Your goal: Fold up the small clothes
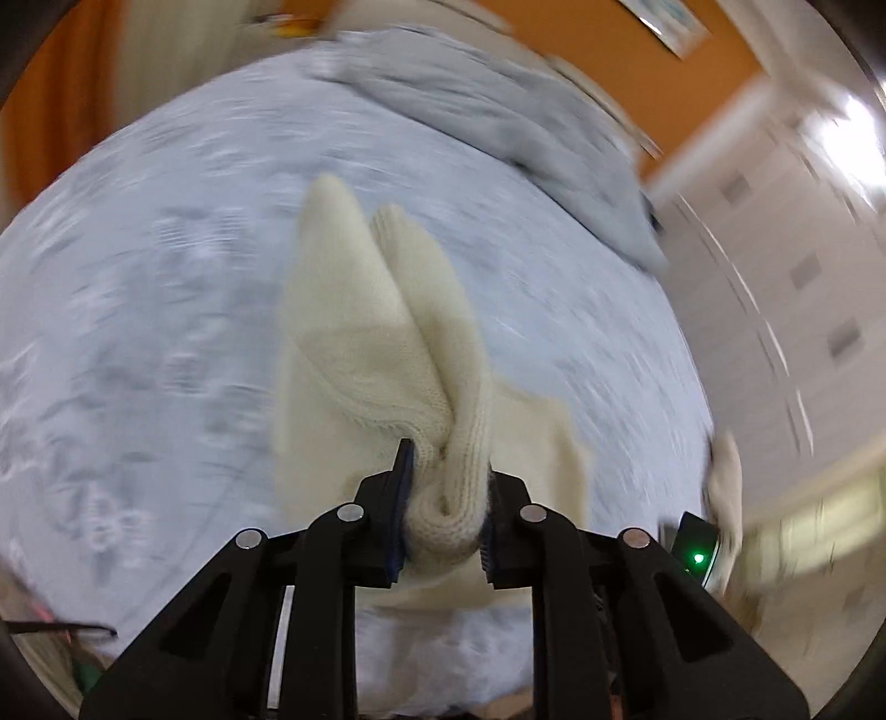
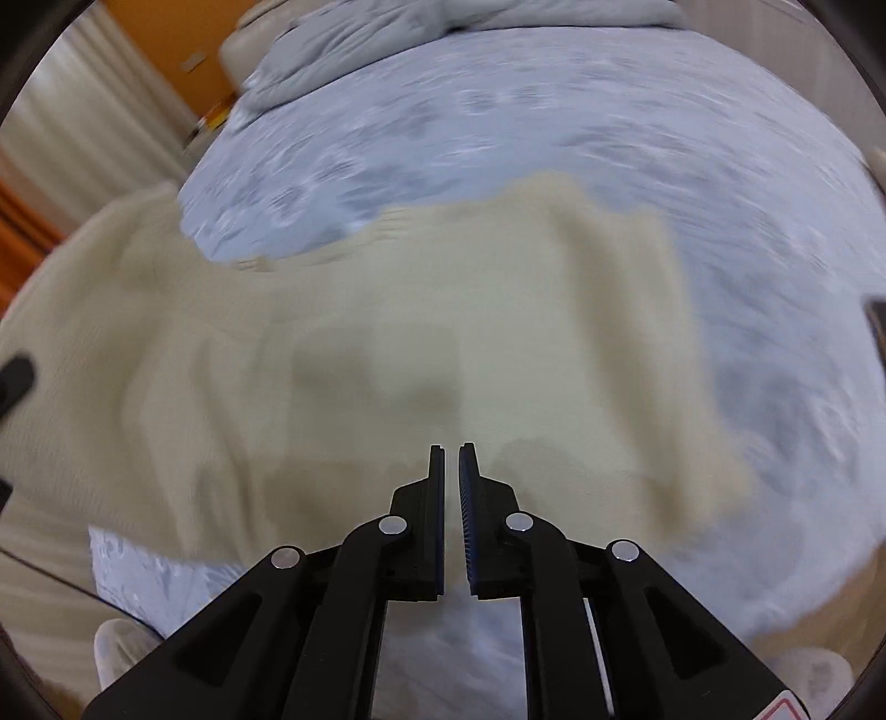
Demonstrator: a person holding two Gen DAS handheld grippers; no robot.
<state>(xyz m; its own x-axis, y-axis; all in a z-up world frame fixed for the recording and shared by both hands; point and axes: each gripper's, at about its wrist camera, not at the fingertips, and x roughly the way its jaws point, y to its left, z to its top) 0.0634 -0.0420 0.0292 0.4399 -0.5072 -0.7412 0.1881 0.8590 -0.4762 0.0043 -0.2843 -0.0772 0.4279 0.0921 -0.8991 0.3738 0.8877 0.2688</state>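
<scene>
Clearly soft and limp, the cream knitted garment (image 1: 382, 332) drapes over the pale blue patterned bed (image 1: 166, 249); the left gripper (image 1: 443, 498) pinches a bunched edge; the right gripper (image 2: 451, 482) hovers nearly closed, empty.

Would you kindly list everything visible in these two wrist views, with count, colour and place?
knit garment: one, cream, spread on the bed; a bunched fold is pinched in the left gripper and lifted
bedspread: one, pale blue-white with a faint pattern, under the garment
blanket: one, grey, crumpled at the far end of the bed
wall: orange, behind the bed
wardrobe: white panelled doors, at the right in the left wrist view
left gripper: one, black, shut on the garment
right gripper: one, black, fingers almost together with nothing between them, above the garment
</scene>
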